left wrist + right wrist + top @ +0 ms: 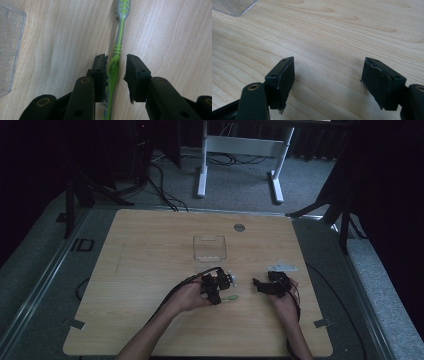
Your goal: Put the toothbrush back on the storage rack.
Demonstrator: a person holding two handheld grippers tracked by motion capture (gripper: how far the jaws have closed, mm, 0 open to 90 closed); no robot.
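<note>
**Tongs astride a toothbrush handle, grip not yet made**

High view: left tongs (223,289) sit low on the counter (150,270), over a green toothbrush (230,298) lying flat near the front middle. Right tongs (262,285) rest well apart to the right. A clear plastic box (210,248) stands just behind the left hand (192,296).

Left gripper view: left tongs (117,72) are narrowed around the toothbrush (119,37), one jaw on each side of the thick part of the handle. The left jaw is against it; a sliver of gap shows at the right jaw, so no hold is confirmed. Judgement: the item is light, stiff and smooth plastic, likely to twist or slip if taken near an end. The ribbed thumb section, just ahead of the jaws, would offer the surest purchase. The box (10,47) corner appears at left.

Right gripper view: right tongs (328,75) stand wide, holding nothing, above bare wood.

Markings: no brand, label or writing is legible on the toothbrush or box.
</note>
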